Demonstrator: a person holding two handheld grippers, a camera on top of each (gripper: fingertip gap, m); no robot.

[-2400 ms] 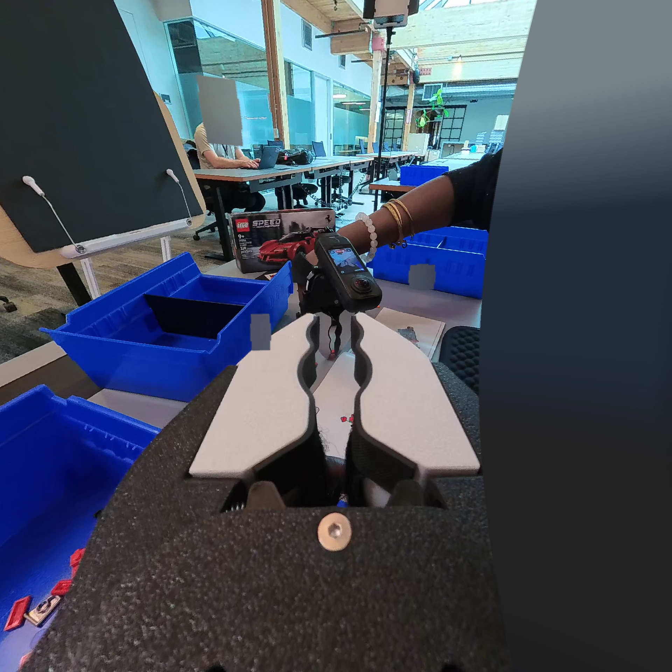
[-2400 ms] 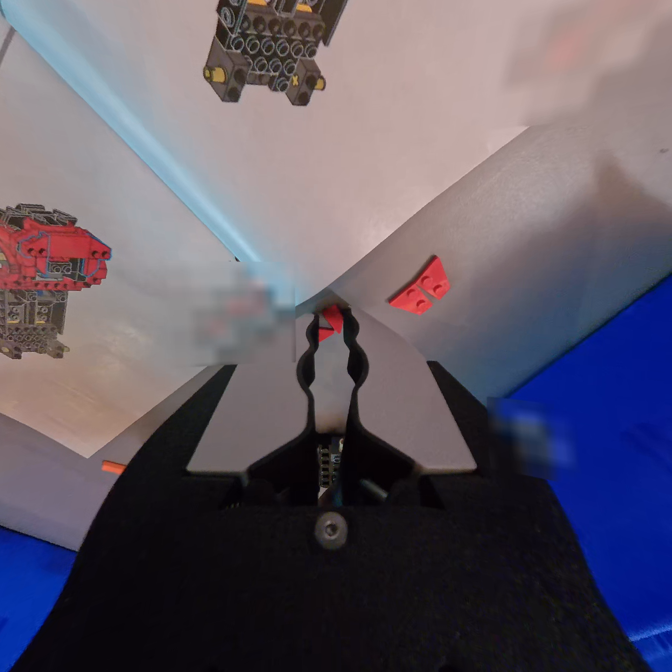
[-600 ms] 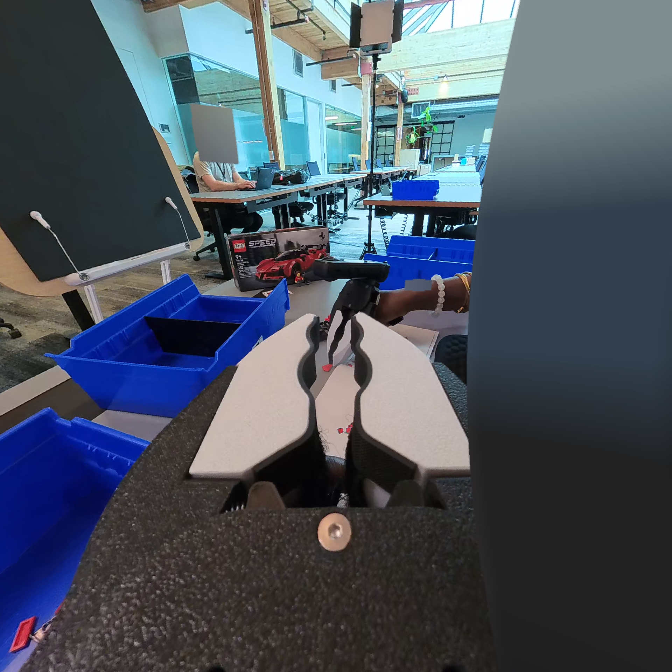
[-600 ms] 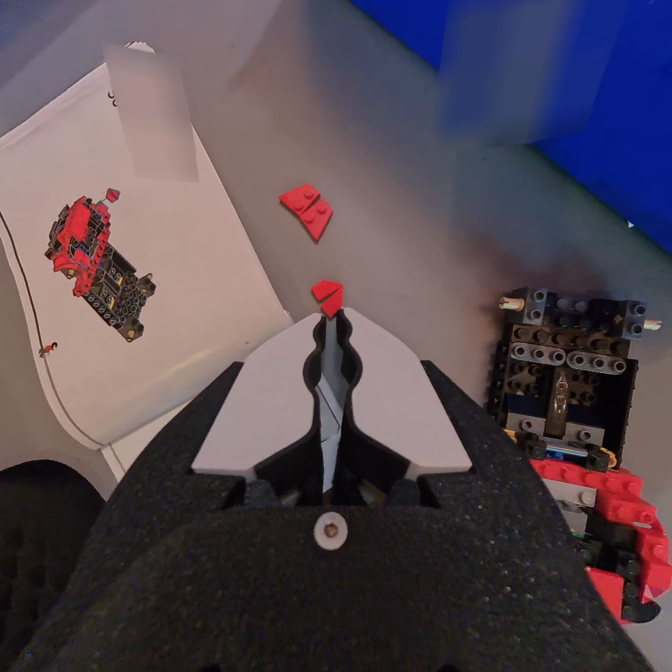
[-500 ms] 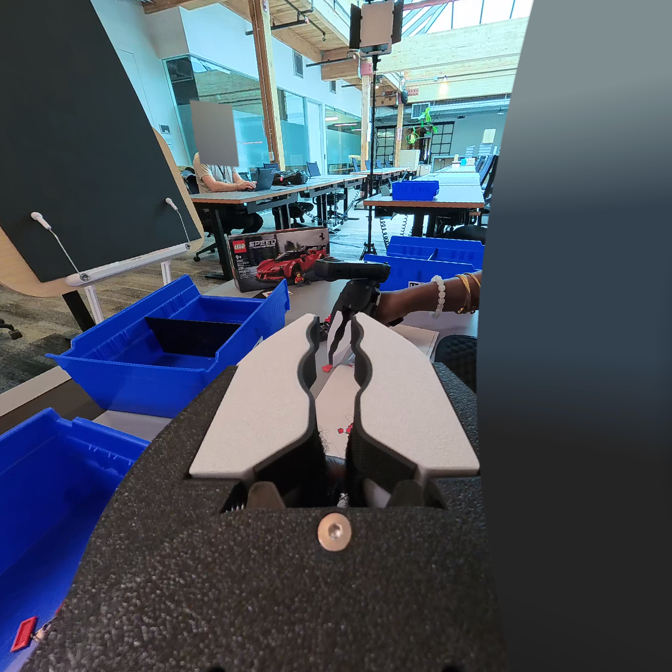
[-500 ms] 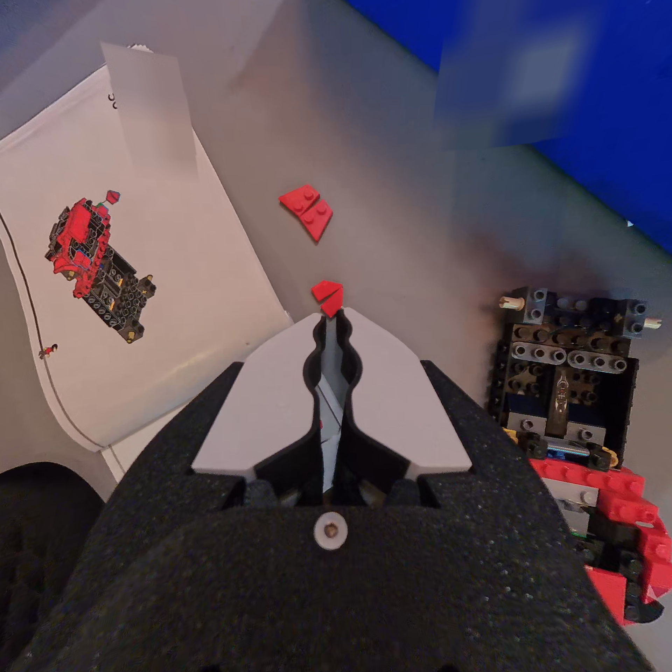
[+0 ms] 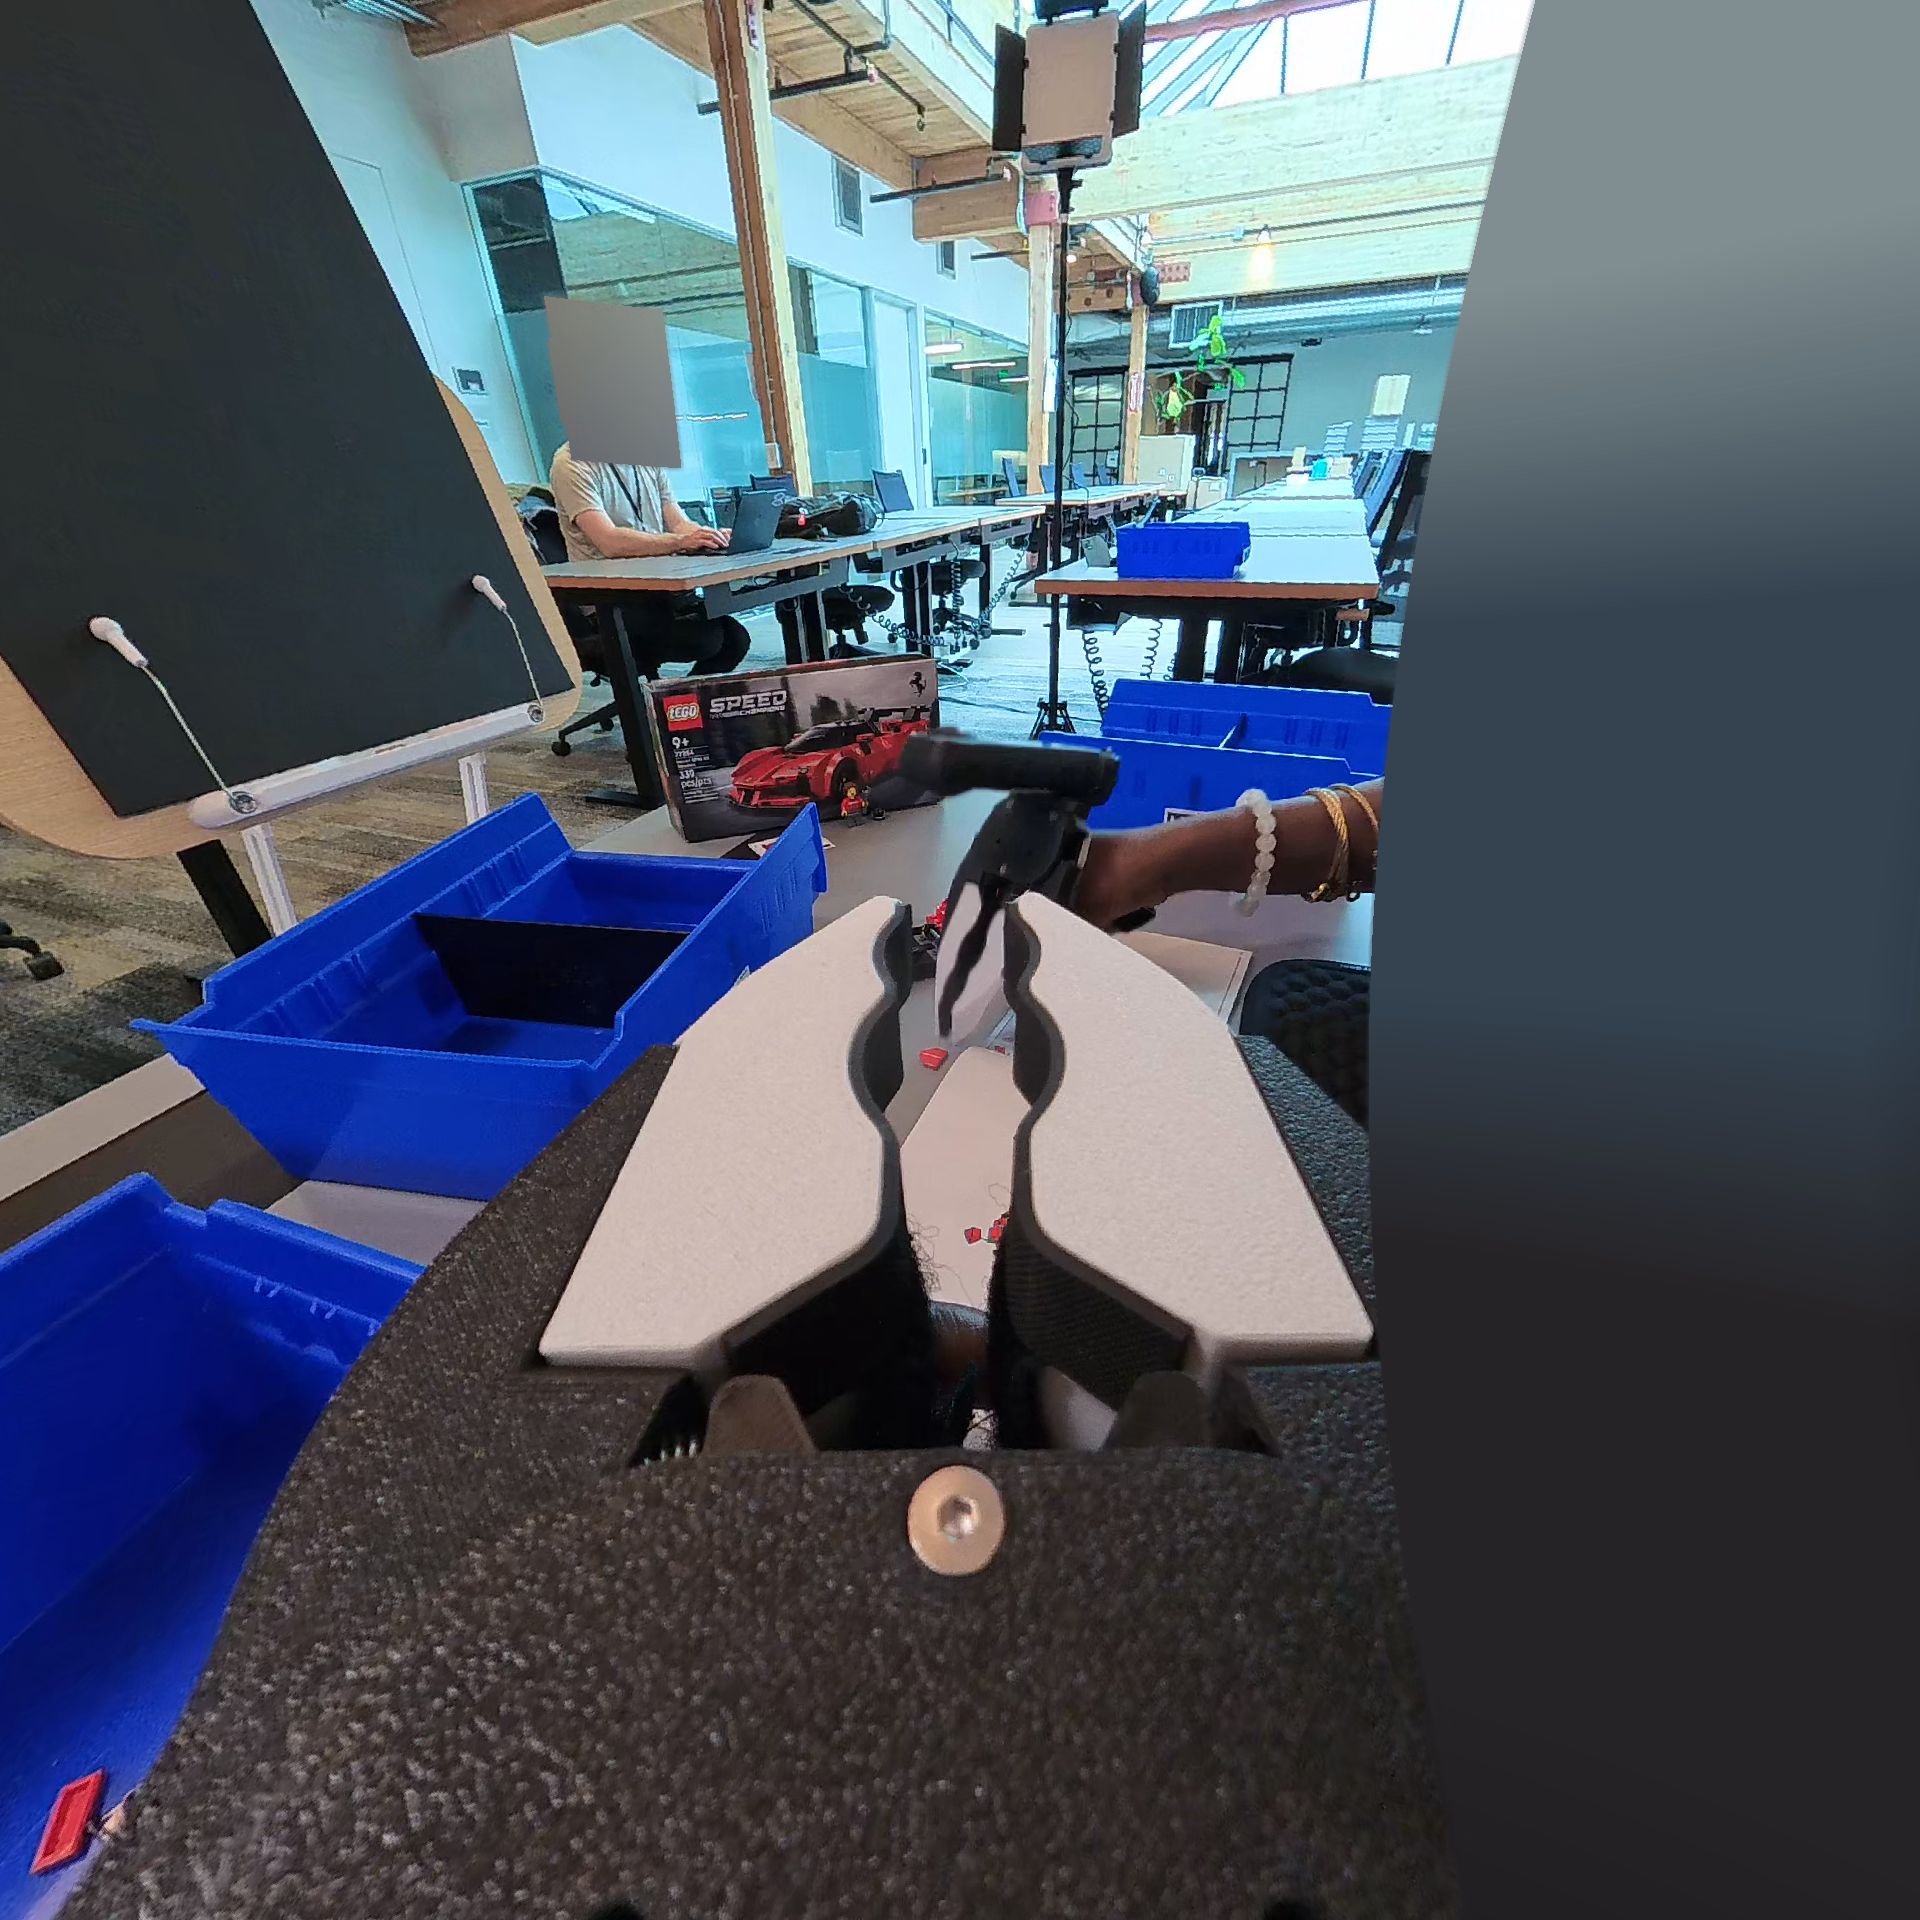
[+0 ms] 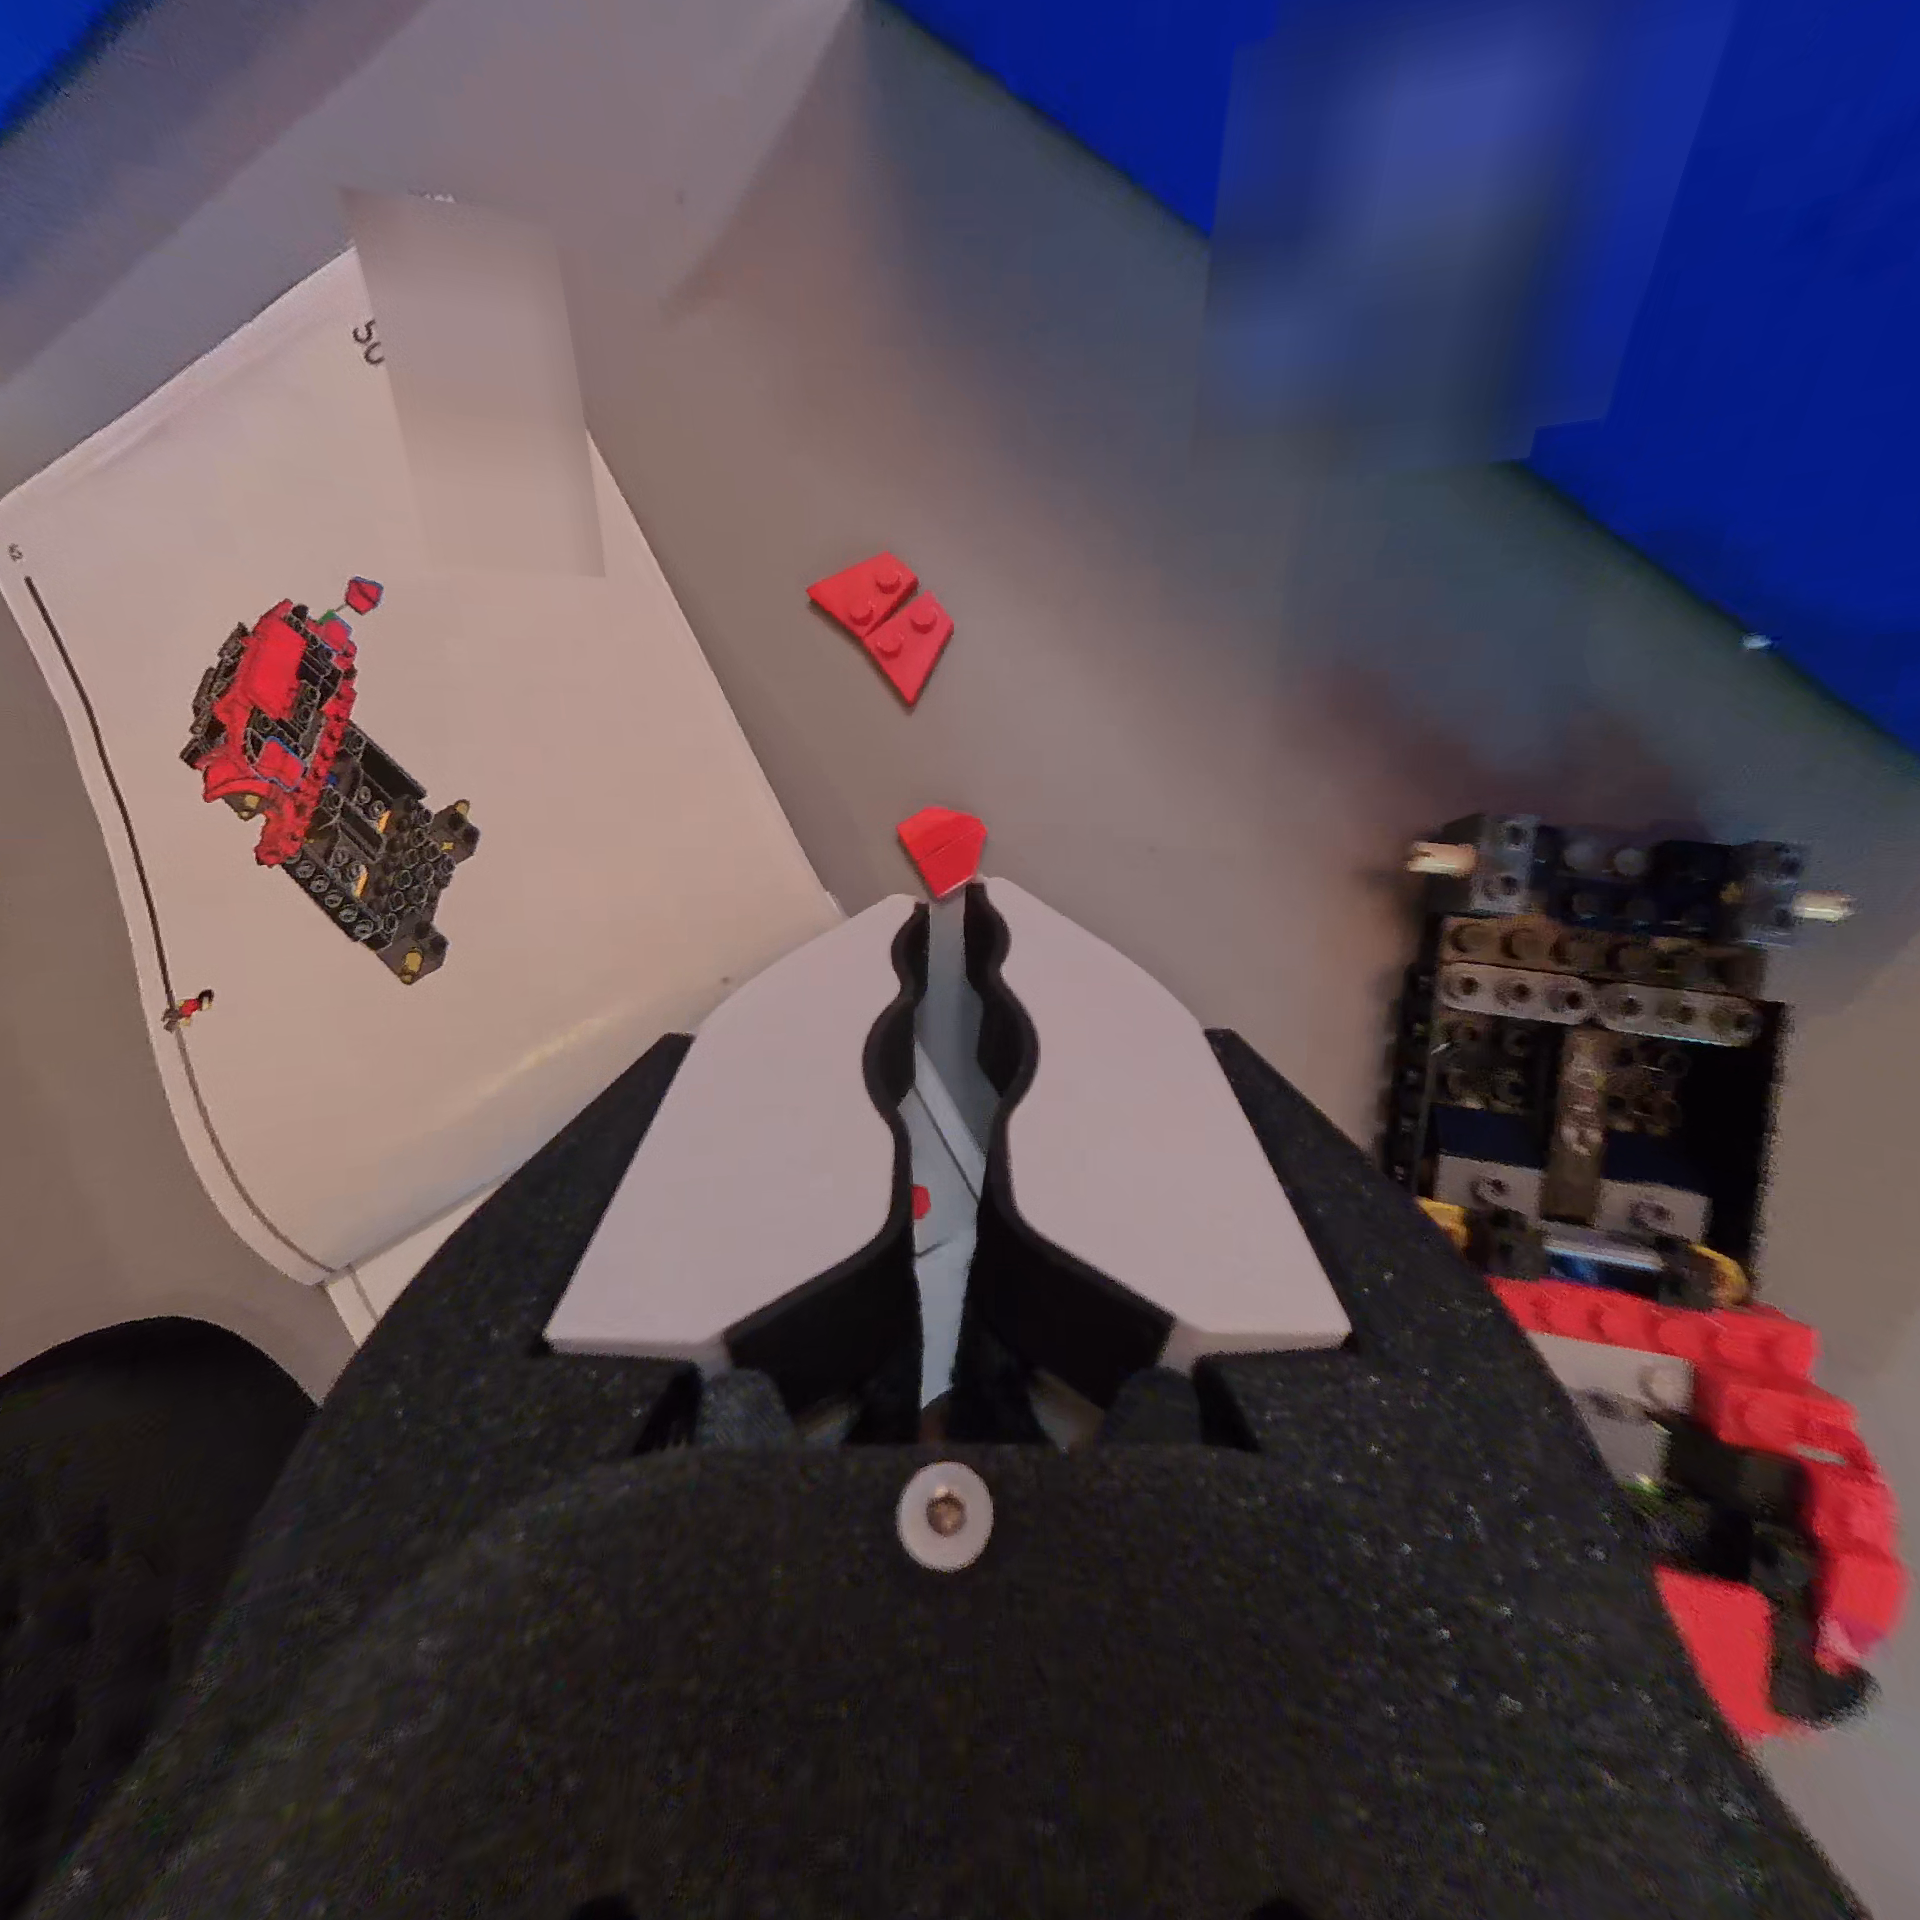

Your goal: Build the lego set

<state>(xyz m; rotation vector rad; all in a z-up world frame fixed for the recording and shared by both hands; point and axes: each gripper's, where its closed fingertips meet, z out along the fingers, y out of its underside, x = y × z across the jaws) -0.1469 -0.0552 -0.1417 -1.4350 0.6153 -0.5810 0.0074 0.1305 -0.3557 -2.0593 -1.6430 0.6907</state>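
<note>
Since a moment ago, the small red piece [image 8: 941,850] has slipped from the right gripper [image 8: 943,902] onto the grey table [image 8: 1143,665], just past its nearly closed, empty tips. Left gripper [image 7: 954,914] hovers slightly parted, empty. Half-built car [image 8: 1600,1091] sits right.

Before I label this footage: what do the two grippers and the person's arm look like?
Both grippers, left and right, have a grainy black body, a silver screw and two pale grey fingers with wavy black inner edges. The arm wears a white bead bracelet and gold bangles.
</note>
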